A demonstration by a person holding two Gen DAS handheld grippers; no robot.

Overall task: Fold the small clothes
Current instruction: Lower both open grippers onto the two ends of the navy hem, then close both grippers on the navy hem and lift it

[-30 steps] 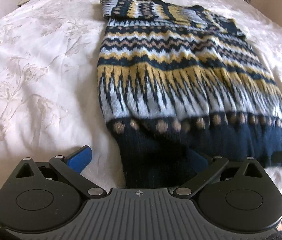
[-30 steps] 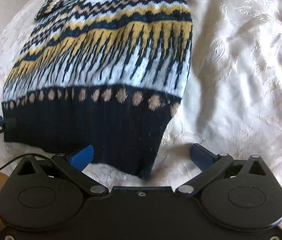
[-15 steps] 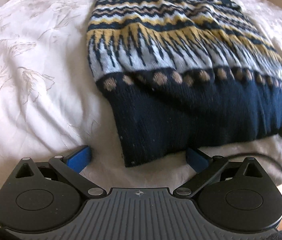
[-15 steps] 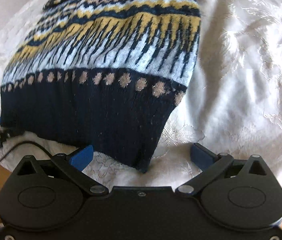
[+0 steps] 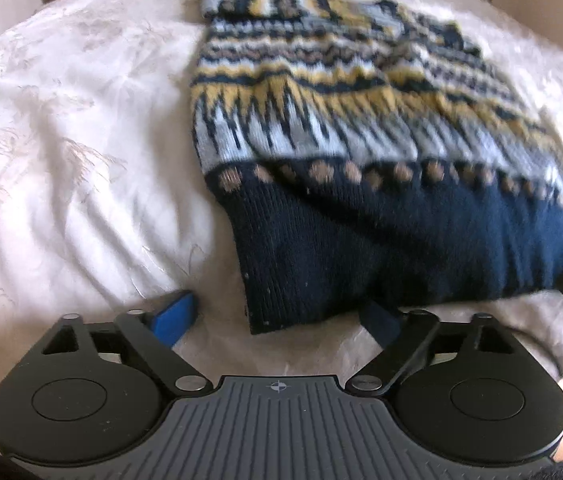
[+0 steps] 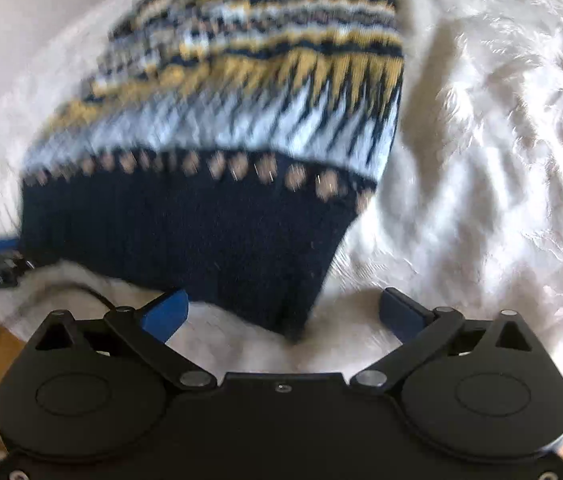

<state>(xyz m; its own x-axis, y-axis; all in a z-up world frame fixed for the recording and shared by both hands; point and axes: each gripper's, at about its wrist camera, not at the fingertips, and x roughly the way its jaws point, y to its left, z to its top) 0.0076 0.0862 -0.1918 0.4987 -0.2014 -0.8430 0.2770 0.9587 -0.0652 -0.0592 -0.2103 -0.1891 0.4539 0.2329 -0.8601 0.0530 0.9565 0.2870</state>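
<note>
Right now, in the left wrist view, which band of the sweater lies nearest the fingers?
The plain navy ribbed hem band. Unlike the dotted, spiked and zigzag bands farther up the sweater, it has no pattern and lies at the near edge.

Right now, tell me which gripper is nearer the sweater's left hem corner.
Left. The left gripper, jaws just closing, straddles that corner of the sweater; its pads do not press it. The right gripper, open, straddles the opposite corner.

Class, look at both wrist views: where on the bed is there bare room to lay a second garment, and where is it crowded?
Bare bedspread lies left of the sweater in the left wrist view, and right of it in the right wrist view. It is crowded along the navy hem, where the left gripper and right gripper bracket its near corners, jaws apart.
</note>
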